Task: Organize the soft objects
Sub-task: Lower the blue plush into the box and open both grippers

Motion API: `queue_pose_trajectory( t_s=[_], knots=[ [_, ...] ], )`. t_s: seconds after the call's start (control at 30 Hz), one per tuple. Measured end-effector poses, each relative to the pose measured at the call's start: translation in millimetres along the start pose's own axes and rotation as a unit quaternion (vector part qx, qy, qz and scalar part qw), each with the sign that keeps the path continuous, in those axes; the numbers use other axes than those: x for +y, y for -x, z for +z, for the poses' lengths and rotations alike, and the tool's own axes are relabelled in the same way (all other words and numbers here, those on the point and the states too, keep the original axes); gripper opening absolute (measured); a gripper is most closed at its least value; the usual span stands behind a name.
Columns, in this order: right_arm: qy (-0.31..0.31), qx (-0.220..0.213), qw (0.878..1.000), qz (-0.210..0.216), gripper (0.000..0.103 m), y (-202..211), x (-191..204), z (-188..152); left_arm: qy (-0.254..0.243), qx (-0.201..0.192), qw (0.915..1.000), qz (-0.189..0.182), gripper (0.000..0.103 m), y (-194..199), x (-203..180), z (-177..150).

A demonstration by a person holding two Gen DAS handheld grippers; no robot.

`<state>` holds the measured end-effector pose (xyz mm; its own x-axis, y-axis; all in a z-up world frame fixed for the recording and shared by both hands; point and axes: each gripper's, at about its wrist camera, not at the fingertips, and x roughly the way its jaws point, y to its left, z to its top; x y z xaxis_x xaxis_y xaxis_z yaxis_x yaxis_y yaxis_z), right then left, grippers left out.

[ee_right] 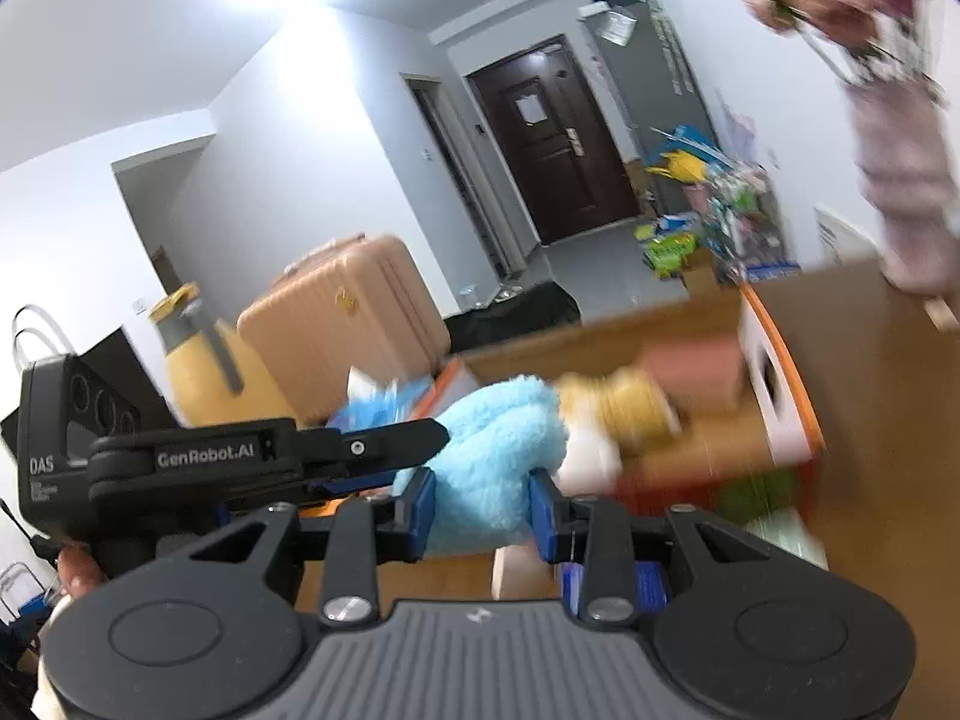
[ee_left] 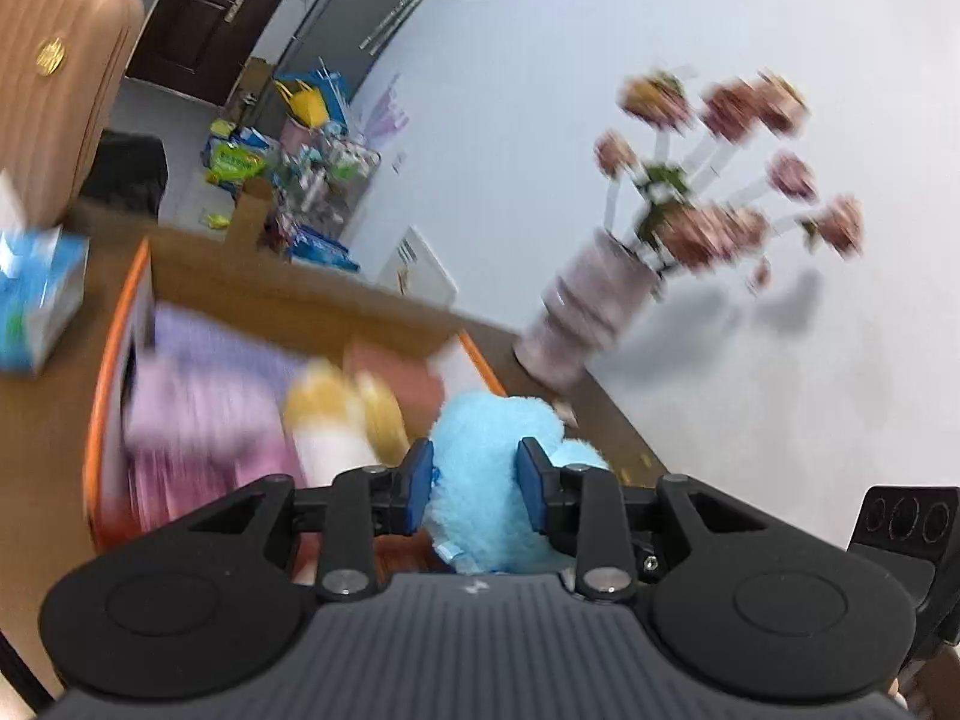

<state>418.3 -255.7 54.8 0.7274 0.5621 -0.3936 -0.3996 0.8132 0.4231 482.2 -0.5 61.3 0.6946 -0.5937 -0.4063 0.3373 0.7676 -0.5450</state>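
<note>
A fluffy light-blue plush toy (ee_left: 480,480) is held between both grippers above an orange-rimmed box (ee_left: 96,420). My left gripper (ee_left: 475,483) is shut on the blue plush. My right gripper (ee_right: 480,510) is shut on the same plush (ee_right: 498,450), and the left gripper (ee_right: 270,456) reaches in from the left of that view. In the box lie a yellow-and-white plush (ee_left: 342,414), purple and pink cloths (ee_left: 204,396) and a reddish item (ee_left: 396,372). The yellow plush (ee_right: 630,414) and the box (ee_right: 786,372) also show in the right wrist view. Both views are motion-blurred.
A pink vase of artificial flowers (ee_left: 582,312) stands on the wooden table by the white wall. A blue tissue box (ee_left: 36,300) sits at the left. A tan suitcase (ee_right: 348,312) and floor clutter (ee_right: 708,222) lie beyond the table. A green item (ee_right: 762,492) lies by the box.
</note>
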Motion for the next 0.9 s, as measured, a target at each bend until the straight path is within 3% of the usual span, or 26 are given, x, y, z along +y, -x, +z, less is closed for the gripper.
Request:
queue_pose_trajectory(
  t_s=[0.1,0.23,0.33,0.4,0.47,0.5,0.57,0.7,0.8,0.9],
  knots=[
    [0.006,0.017,1.0,-0.001,0.032,-48,-12,43,0.004,0.005,0.9998,0.02,0.03,-35,25,37],
    [-0.009,0.059,0.998,-0.002,0.032,-121,-39,79,0.014,0.013,0.998,0.061,0.03,-83,57,63],
    [-0.008,0.076,0.997,-0.029,0.032,-170,-57,88,0.02,0.036,0.9949,0.092,0.03,-125,79,73],
    [0.007,0.083,0.995,-0.057,0.033,-195,-65,84,-0.006,0.066,0.9908,0.118,0.032,-152,85,75],
    [0.027,0.097,0.99,-0.095,0.035,-215,-71,79,-0.003,0.068,0.9889,0.132,0.033,-162,92,71],
    [0.035,0.098,0.988,-0.116,0.039,-218,-75,76,-0.004,0.069,0.9889,0.132,0.036,-164,94,68],
    [0.05,0.115,0.982,-0.142,0.058,-227,-79,73,0.005,0.085,0.9894,0.118,0.043,-168,98,64],
    [0.064,0.117,0.979,-0.152,0.059,-225,-76,68,0.024,0.098,0.9918,0.078,0.053,-170,105,61],
    [0.07,0.118,0.977,-0.164,0.059,-218,-66,60,-0.002,0.115,0.9913,0.065,0.056,-172,95,56],
    [0.074,0.092,0.976,-0.181,0.061,-205,-61,57,-0.03,0.09,0.9919,0.085,0.066,-160,80,55]
  ],
)
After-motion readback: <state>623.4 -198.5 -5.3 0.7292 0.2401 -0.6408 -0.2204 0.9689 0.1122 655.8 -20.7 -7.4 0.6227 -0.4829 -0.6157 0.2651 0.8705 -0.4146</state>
